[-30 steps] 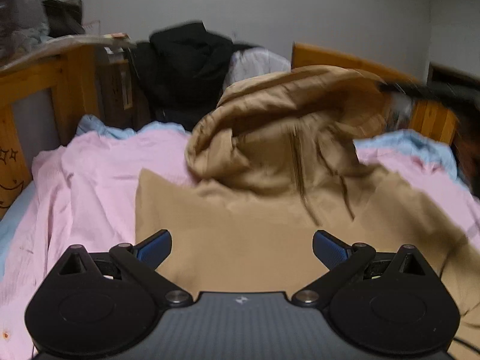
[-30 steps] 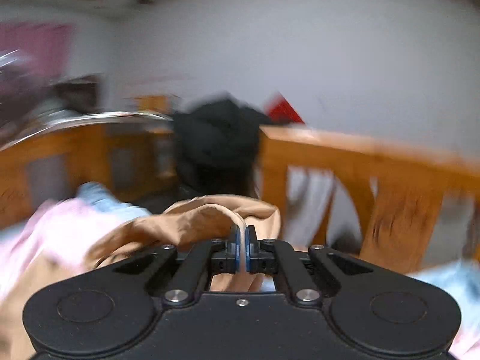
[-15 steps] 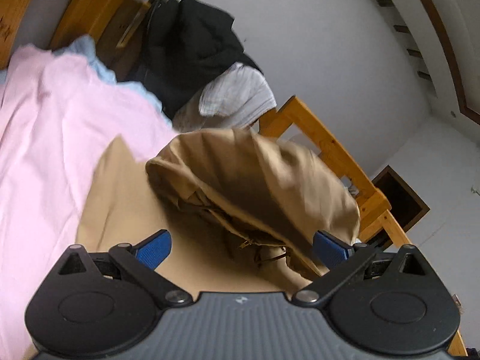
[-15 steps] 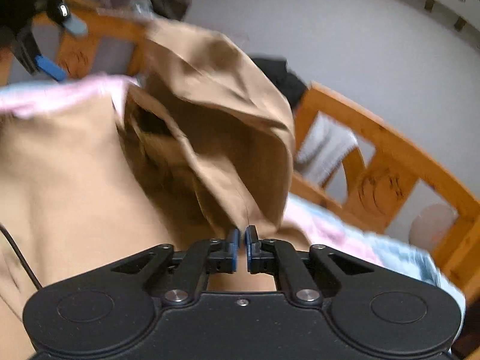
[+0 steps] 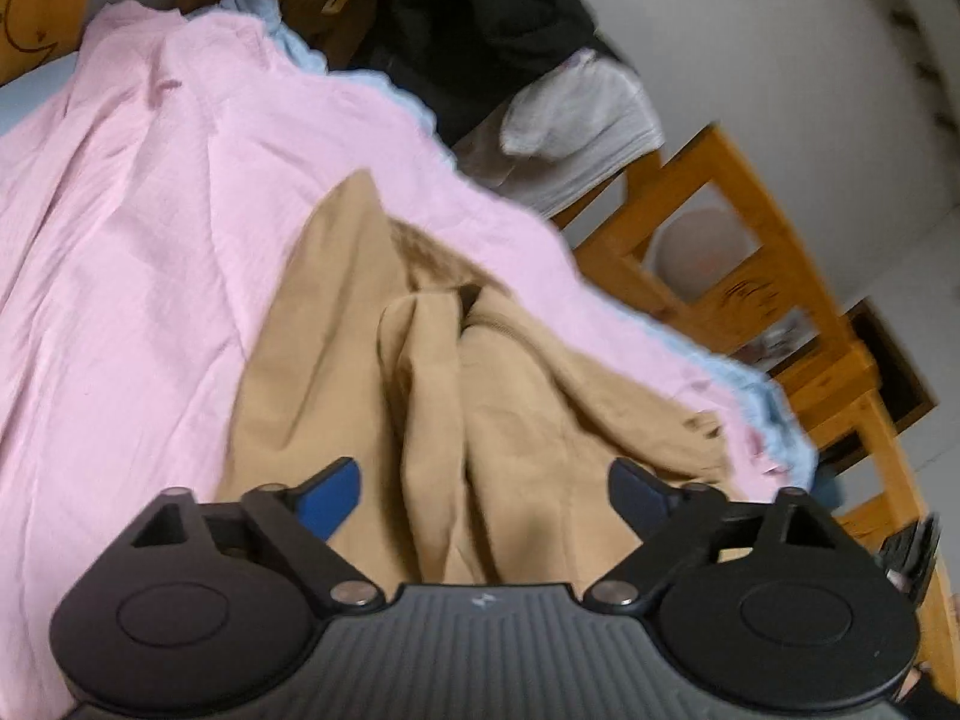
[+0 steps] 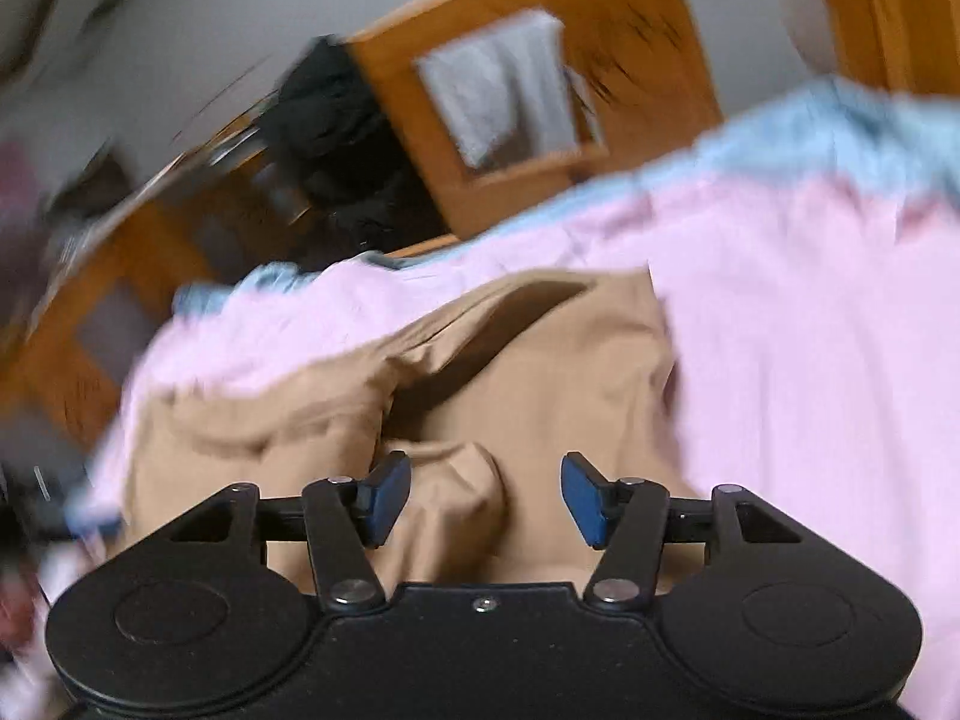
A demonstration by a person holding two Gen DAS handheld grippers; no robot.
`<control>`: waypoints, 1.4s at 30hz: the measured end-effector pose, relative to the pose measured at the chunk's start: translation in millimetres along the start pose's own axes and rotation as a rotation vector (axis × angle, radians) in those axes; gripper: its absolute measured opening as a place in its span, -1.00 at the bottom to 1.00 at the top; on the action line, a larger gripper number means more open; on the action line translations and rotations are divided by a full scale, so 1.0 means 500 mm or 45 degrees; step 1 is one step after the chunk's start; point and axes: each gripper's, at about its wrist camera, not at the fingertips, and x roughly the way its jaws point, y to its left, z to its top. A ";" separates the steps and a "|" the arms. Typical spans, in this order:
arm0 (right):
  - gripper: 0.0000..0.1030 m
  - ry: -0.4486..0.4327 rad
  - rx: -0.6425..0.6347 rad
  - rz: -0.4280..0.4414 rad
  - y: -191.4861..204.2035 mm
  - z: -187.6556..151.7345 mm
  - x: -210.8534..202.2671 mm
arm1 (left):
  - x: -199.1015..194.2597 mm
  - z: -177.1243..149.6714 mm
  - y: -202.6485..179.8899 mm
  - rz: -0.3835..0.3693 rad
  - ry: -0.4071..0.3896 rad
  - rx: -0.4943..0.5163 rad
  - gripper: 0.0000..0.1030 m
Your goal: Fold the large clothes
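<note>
While the tan garment lies bunched on the pink sheet of the bed, both tools hover low over it.

Left gripper: fingers wide but closing, nothing pinched, tan folds under the gap. Right gripper: fingers opening, about half spread, a rounded lump of tan cloth between them, pads apart from it. No hold on either side.

Garment in left view: from 6 o'clock up to a point near 12 o'clock of centre, two long ridges with a zip seam between, a crumpled edge out at 3 o'clock. In right view: a dark open pocket or fold at 12 o'clock, loose heap at 9 o'clock.

Step in hand, as judged: letting go after laying cloth down, then regripping. To do well: pick one clean edge or corner per tool, not the heaped middle; pull ridges flat before folding over; keep the sheet out of the pinch.

Farther: blue bedding edge, wooden bed rail at 2 o'clock, pale cloth and black clothing hung at 12 o'clock.

Containers: none seen.
</note>
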 end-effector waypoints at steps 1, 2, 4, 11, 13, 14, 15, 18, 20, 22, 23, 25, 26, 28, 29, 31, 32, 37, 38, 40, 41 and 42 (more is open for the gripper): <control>0.07 0.052 0.058 0.002 -0.005 0.010 0.025 | 0.011 0.001 -0.002 0.030 0.026 -0.008 0.58; -0.01 0.108 0.099 -0.018 -0.007 0.016 0.048 | 0.019 -0.001 -0.003 0.039 0.050 -0.018 0.54; -0.22 0.201 0.138 -0.020 -0.005 0.014 0.083 | 0.030 -0.009 -0.006 0.068 0.071 -0.017 0.35; -0.97 0.057 -0.153 -0.080 0.073 0.045 0.102 | 0.081 -0.019 -0.065 0.143 0.076 0.100 -0.09; -0.97 -0.070 -0.225 -0.114 0.090 0.073 0.105 | 0.102 -0.019 -0.085 0.187 0.052 0.156 -0.13; -0.97 -0.112 -0.261 -0.136 0.097 0.080 0.111 | 0.105 -0.023 -0.092 0.212 0.039 0.185 -0.13; -0.97 -0.120 -0.287 -0.158 0.098 0.086 0.123 | 0.110 -0.025 -0.096 0.228 0.031 0.206 -0.13; -0.95 -0.081 -0.316 -0.205 0.092 0.072 0.159 | 0.096 -0.031 -0.090 0.192 0.019 0.186 -0.04; -0.82 -0.070 -0.295 -0.200 0.077 0.061 0.154 | 0.067 -0.035 -0.076 0.179 0.011 0.159 0.12; -0.54 -0.092 -0.297 -0.209 0.072 0.048 0.131 | 0.038 -0.035 -0.067 0.191 -0.034 0.178 0.14; -0.47 -0.114 -0.328 -0.222 0.073 0.042 0.116 | 0.025 -0.033 -0.064 0.211 -0.068 0.191 0.14; -0.41 -0.171 -0.417 -0.235 0.087 0.034 0.084 | 0.015 -0.024 -0.061 0.253 -0.114 0.200 0.14; -0.39 -0.213 -0.469 -0.225 0.100 0.029 0.066 | 0.020 -0.018 -0.063 0.277 -0.114 0.200 0.11; -0.37 -0.270 -0.529 -0.180 0.120 0.021 0.047 | 0.040 -0.007 -0.074 0.357 -0.107 0.212 0.09; -0.36 -0.274 -0.543 -0.140 0.133 0.018 0.044 | 0.050 -0.004 -0.078 0.390 -0.100 0.233 0.10; -0.35 -0.224 -0.573 -0.078 0.160 0.008 0.058 | 0.074 -0.002 -0.091 0.456 -0.114 0.273 0.10; -0.35 -0.184 -0.613 -0.075 0.175 -0.002 0.075 | 0.080 0.000 -0.092 0.476 -0.117 0.286 0.10; -0.14 -0.073 -0.722 -0.227 0.188 -0.064 0.170 | 0.107 0.010 -0.100 0.561 -0.118 0.355 0.04; -0.14 -0.090 -0.718 -0.234 0.184 -0.071 0.175 | 0.102 0.011 -0.101 0.561 -0.118 0.350 0.03; -0.14 -0.104 -0.678 -0.236 0.186 -0.069 0.167 | 0.076 0.008 -0.101 0.540 -0.128 0.319 0.03; -0.17 -0.113 -0.654 -0.229 0.187 -0.066 0.154 | 0.058 0.002 -0.100 0.516 -0.145 0.308 0.07; -0.17 -0.127 -0.645 -0.223 0.192 -0.065 0.137 | 0.041 -0.006 -0.100 0.488 -0.150 0.310 0.11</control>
